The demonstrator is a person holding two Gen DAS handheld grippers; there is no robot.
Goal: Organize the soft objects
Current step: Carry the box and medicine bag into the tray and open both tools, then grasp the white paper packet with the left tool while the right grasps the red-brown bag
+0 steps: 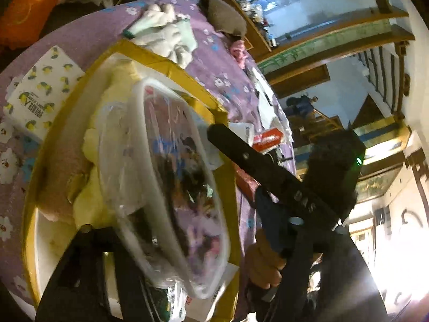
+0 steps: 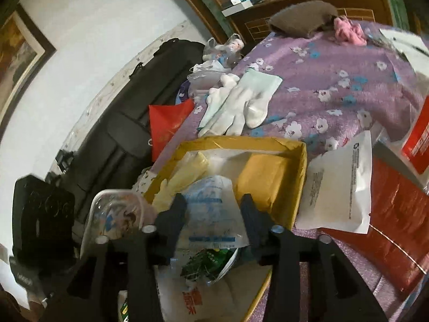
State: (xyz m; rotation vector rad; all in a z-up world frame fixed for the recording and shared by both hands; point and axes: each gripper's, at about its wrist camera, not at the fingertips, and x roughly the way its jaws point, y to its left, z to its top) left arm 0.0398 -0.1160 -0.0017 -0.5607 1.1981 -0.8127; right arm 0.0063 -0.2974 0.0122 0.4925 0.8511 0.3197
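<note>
A yellow cardboard box (image 1: 171, 64) sits on the purple flowered bedspread (image 1: 222, 61). Inside lie pale yellow soft pieces (image 1: 118, 86) and a clear packet with a cartoon print (image 1: 174, 161). My left gripper (image 1: 185, 222) is open over the box, with the cartoon packet lying loose across its gap. In the right wrist view my right gripper (image 2: 211, 204) is open above the box (image 2: 300, 161). A clear bag with blue print (image 2: 211, 209) lies between its fingers (image 2: 174, 212), resting on the box contents. White gloves and socks (image 2: 236, 107) lie on the bedspread beyond the box.
A brown soft lump (image 2: 303, 18) and a pink cloth (image 2: 348, 32) lie at the bed's far end. A white mailer (image 2: 340, 187) and a red bag (image 2: 396, 236) lie right of the box. A lemon-print tissue pack (image 1: 40, 88) and a black case (image 2: 134, 107) are at its left.
</note>
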